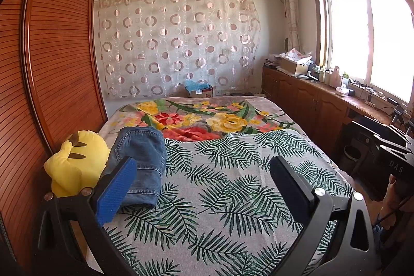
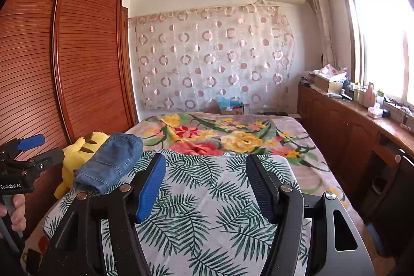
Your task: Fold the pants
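Left gripper [image 1: 204, 185], right gripper [image 2: 204, 188] both spread, empty. Folded jeans [image 1: 143, 162] touching plush [image 1: 77, 162] at bed edge; nudge risks unfolding.

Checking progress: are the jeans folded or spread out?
Folded: the jeans lie as a compact bundle beside the yellow plush, no legs spread; both grippers open, empty.

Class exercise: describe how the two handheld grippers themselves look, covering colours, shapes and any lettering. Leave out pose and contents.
The left gripper and right gripper match: black angular frames with triangular cut-outs and silver pivot bolts. Each has one finger padded in textured blue and one in ribbed black. Seen from the right wrist view, the left unit's body reads "GenRobot.AI"; the right unit's body shows "DAS".
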